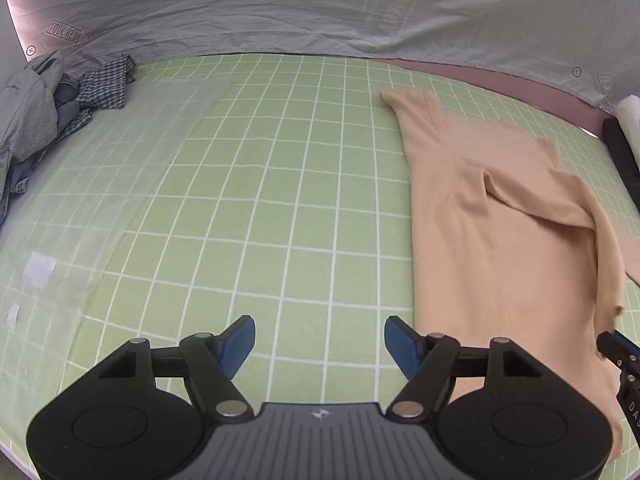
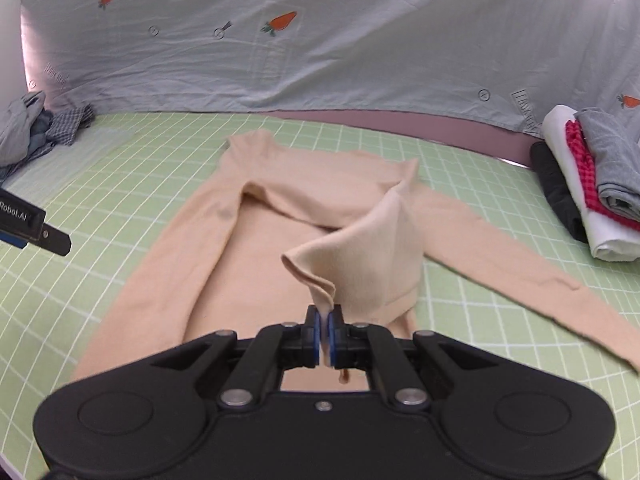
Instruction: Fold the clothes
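A peach long-sleeved sweater lies spread on the green grid mat. My right gripper is shut on a fold of the sweater's edge and holds it lifted above the body, with one sleeve stretched out to the right. In the left wrist view the sweater lies to the right. My left gripper is open and empty over bare mat, left of the sweater. The right gripper's tip shows at that view's right edge.
A heap of unfolded clothes lies at the far left, also seen in the right wrist view. A stack of folded clothes sits at the right. A carrot-print sheet hangs behind. A translucent sheet lies on the mat's left.
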Available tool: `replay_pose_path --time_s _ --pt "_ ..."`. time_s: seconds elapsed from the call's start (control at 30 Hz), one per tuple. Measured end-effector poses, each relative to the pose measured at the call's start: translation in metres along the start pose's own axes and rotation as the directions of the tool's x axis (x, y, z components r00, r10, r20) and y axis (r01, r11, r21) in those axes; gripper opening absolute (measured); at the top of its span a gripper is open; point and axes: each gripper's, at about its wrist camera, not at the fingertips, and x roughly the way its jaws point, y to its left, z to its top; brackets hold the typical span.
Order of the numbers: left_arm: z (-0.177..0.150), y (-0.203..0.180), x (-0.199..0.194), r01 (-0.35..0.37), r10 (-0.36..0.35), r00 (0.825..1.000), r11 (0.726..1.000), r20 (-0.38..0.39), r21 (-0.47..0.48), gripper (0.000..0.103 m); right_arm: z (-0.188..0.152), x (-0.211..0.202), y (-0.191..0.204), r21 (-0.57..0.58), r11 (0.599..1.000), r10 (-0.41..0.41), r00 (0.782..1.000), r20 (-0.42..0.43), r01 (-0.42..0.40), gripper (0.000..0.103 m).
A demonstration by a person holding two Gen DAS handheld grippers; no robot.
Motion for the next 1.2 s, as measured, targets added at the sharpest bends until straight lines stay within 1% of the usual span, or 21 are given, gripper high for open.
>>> replay_pose_path --time_s 0.13,0.2,0.23,0.27,0.3,0.37,0.4,0.43,0.47,0.5,0.57,0.6,0.67,0.73,0.87,0.97,1.2 --pt "-0.014 0.010 -0.007 0.013 -0.013 1.000 0.999 -0.010 0.032 0.073 -0.014 -0.003 0.024 0.019 1.000 0.017 0.999 -0.045 -0.016 0.004" --pt "-0.016 0.012 -0.009 0.023 -0.023 1.000 0.999 -0.009 0.036 0.076 -0.016 -0.007 0.029 0.042 0.999 0.015 0.999 -0.046 -0.013 0.008" --pt "-0.017 0.012 -0.010 0.028 -0.027 1.000 0.999 -0.009 0.037 0.079 -0.016 -0.010 0.031 0.056 0.998 0.012 0.999 -0.042 -0.010 0.011" --pt "-0.018 0.013 -0.012 0.033 -0.032 0.999 0.999 -0.009 0.038 0.079 -0.016 -0.013 0.031 0.068 0.998 0.004 0.999 -0.036 -0.002 0.019" --pt "-0.019 0.013 -0.013 0.038 -0.037 0.999 0.999 -0.009 0.039 0.079 -0.016 -0.017 0.031 0.081 0.997 -0.006 1.000 -0.030 0.009 0.022" --pt "-0.020 0.012 -0.014 0.048 -0.047 0.999 0.998 -0.007 0.042 0.079 -0.016 -0.022 0.028 0.116 0.992 -0.043 0.999 -0.027 0.046 0.035" --pt "-0.021 0.009 -0.014 0.051 -0.051 0.999 0.998 -0.003 0.044 0.079 -0.016 -0.024 0.025 0.135 0.988 -0.066 0.997 -0.027 0.069 0.038" --pt "-0.021 0.005 -0.014 0.055 -0.055 0.999 0.997 0.002 0.046 0.079 -0.018 -0.026 0.021 0.154 0.984 -0.087 0.996 -0.028 0.090 0.048" --pt "-0.021 0.000 -0.014 0.058 -0.058 0.998 0.997 0.007 0.050 0.079 -0.020 -0.028 0.017 0.171 0.980 -0.102 0.994 -0.027 0.105 0.062" --pt "-0.020 -0.008 -0.013 0.055 -0.056 0.998 0.997 0.011 0.053 0.079 -0.022 -0.029 0.012 0.187 0.975 -0.120 0.992 -0.023 0.123 0.069" --pt "-0.017 -0.023 -0.011 0.047 -0.048 0.999 0.997 0.017 0.058 0.079 -0.027 -0.030 -0.002 0.212 0.965 -0.158 0.987 -0.012 0.156 0.098" --pt "-0.016 -0.031 -0.010 0.043 -0.044 0.999 0.997 0.020 0.061 0.079 -0.028 -0.028 -0.010 0.213 0.963 -0.168 0.986 -0.010 0.166 0.102" --pt "-0.015 -0.050 -0.009 0.044 -0.046 0.999 0.997 0.029 0.060 0.080 -0.027 -0.023 -0.031 0.225 0.958 -0.177 0.984 -0.026 0.178 0.103" --pt "-0.014 -0.068 -0.008 0.047 -0.049 0.998 0.997 0.039 0.059 0.084 -0.026 -0.018 -0.053 0.239 0.953 -0.182 0.982 -0.042 0.187 0.103" --pt "-0.015 -0.108 0.001 0.051 -0.053 0.998 0.997 0.031 0.063 0.084 -0.025 -0.008 -0.098 0.251 0.948 -0.194 0.980 -0.035 0.197 0.103" --pt "-0.013 -0.136 0.010 0.036 -0.038 0.999 0.997 0.023 0.068 0.084 -0.023 0.000 -0.131 0.261 0.947 -0.188 0.982 -0.033 0.190 0.103" --pt "0.005 -0.183 0.031 0.019 -0.019 1.000 0.996 0.001 0.084 0.084 -0.019 0.024 -0.184 0.271 0.944 -0.183 0.982 -0.042 0.188 0.103"
